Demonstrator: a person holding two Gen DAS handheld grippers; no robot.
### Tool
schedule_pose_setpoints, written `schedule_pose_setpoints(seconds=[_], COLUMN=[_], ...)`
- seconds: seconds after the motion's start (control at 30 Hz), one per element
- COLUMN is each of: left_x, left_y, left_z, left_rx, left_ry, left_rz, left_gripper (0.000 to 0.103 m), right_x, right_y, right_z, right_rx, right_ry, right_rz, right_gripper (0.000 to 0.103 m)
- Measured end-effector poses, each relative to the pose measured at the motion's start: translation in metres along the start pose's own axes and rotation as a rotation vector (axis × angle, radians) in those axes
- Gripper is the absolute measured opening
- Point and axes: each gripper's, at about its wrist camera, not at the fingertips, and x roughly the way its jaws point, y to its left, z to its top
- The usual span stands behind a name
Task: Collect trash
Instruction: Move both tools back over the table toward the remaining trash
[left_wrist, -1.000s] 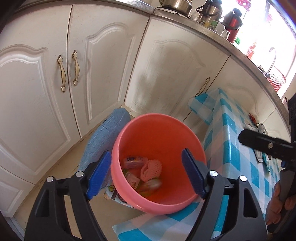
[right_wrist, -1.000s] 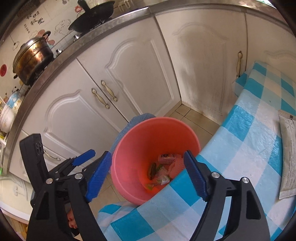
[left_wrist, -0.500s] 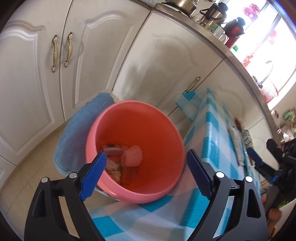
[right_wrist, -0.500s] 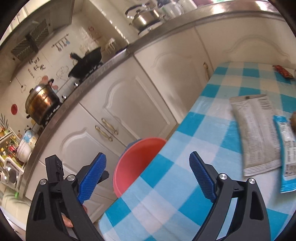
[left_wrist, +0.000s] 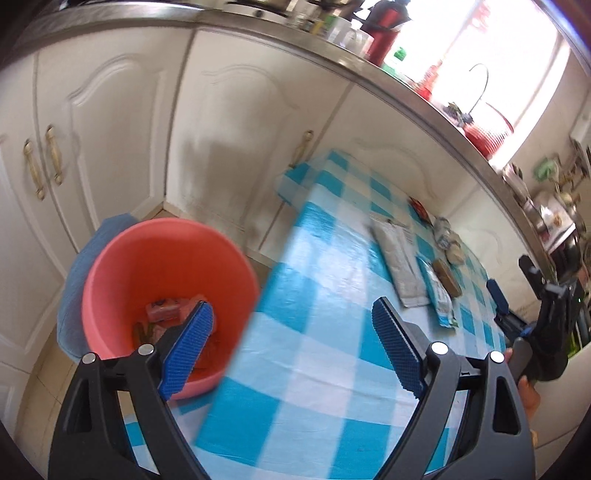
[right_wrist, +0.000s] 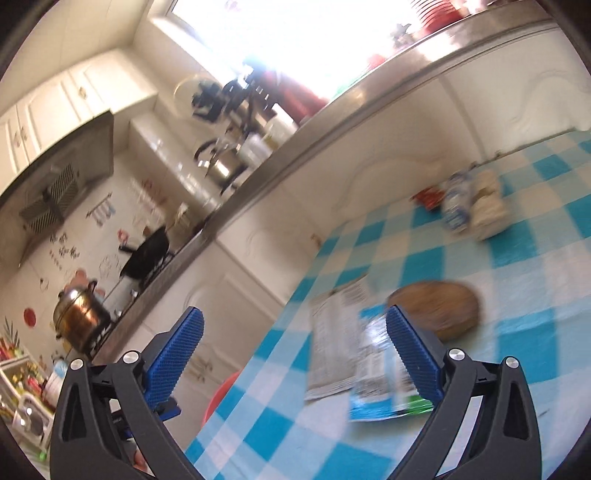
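A pink bin stands on the floor at the table's left end, with several wrappers lying in it. My left gripper is open and empty, over the bin's rim and the blue-checked table. My right gripper is empty and its jaws are opening; it hovers just short of a grey wrapper, a blue-white wrapper and a brown round piece. Farther along the table lie a red wrapper, a white-blue packet and a beige lump.
White cupboard doors run behind the bin and table under a steel counter that carries a red flask, a kettle, a wok and a pot. A blue cloth lies behind the bin.
Both grippers have swung right, away from the bin and over the table. The right view now faces the wrappers, not the bin. Both pairs of jaws stand wider.
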Motion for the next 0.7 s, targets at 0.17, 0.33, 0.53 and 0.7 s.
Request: schedule_pose_setpoints(seconds=[0.17,0.33,0.53,0.7], left_x=[0.012,0.034,0.090,0.167], left_y=[-0.051,-0.108,-0.180,-0.231], left_z=[0.010,0.030,0.060,0.089], left_rx=[0.084,0.153,0.191,0.214], left_ry=[0.053,0.086,0.077,0.105], left_rz=[-0.022,-0.076,-0.127,-0.113], left_gripper=[0.089,0.089,0.088,0.088], right_x=[-0.025,-0.039,-0.045,-0.048], right_y=[-0.055,-0.101,-0.142,-0.151], right_z=[0.023,0.038,0.041,0.043], right_rx=[0.151,0.251,0.398,0.394], right_ry=[-0.065,-0.047,-0.017,-0.020], right_rz=[0.016,-0.005,0.054,0.017], right_gripper=[0.098,0.098,0.098,0.098])
